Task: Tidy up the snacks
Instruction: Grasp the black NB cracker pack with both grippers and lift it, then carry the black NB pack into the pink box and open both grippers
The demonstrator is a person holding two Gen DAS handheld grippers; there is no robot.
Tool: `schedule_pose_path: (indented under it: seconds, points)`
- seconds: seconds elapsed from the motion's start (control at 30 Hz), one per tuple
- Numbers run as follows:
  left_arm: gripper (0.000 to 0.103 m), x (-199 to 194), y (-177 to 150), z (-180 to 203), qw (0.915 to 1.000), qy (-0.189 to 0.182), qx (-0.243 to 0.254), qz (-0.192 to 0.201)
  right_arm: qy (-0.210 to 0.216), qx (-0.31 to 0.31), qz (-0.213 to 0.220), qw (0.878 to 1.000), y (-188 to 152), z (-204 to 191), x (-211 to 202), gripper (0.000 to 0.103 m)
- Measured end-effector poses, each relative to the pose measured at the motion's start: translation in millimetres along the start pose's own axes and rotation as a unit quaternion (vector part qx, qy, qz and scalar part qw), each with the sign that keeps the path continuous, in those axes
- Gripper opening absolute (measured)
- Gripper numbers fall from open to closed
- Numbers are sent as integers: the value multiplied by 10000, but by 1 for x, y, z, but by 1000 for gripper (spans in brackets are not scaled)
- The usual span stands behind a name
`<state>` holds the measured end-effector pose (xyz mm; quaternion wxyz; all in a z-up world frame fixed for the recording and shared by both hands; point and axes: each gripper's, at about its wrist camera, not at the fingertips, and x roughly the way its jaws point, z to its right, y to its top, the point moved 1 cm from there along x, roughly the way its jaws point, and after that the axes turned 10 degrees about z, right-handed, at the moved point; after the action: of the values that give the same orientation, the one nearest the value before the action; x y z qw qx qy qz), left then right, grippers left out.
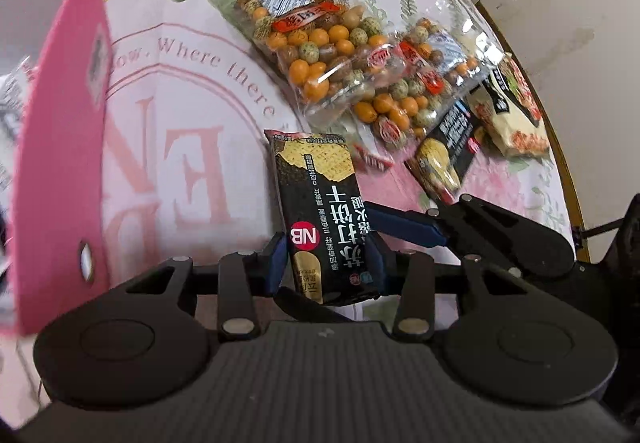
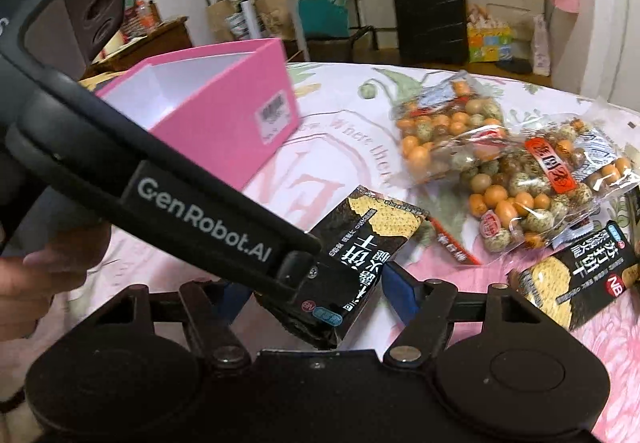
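Here, the left gripper [image 1: 326,263] is clamping a black cracker packet [image 1: 320,211] between its blue pads, holding it upright above a pink floral tablecloth [image 1: 192,115]. The right gripper [image 2: 312,291] is waiting just beside it with its jaws standing apart around the packet's lower end, its pads not pressing it. An open pink box [image 2: 224,123] is sitting to the left. Two clear bags of orange and green coated nuts [image 1: 320,51] are lying farther back, a second cracker packet [image 2: 576,275] is lying to the right, and a hand [image 2: 36,275] is showing at the left edge.
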<state>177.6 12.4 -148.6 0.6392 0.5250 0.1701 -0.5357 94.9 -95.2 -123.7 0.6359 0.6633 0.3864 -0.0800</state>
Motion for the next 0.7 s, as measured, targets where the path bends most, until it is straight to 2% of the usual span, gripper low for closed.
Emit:
schedule_pose_path:
  seconds: [0.17, 0.4, 0.57, 0.7]
  points:
    - [41, -32, -9, 12, 9999, 105, 58, 124, 19, -567, 27, 9984, 8, -23, -22, 75]
    - [41, -69, -25, 31, 9983, 363, 301, 356, 81, -1187, -157, 9928, 23, -48, -43, 74]
    - [40, -91, -35, 33, 9984, 299, 3, 483, 116, -1413, -109, 9898, 33, -57, -56, 69]
    - [40, -110, -42, 33, 9963, 281, -158, 793, 225, -1578, 4, 9872, 39, -65, -65, 69]
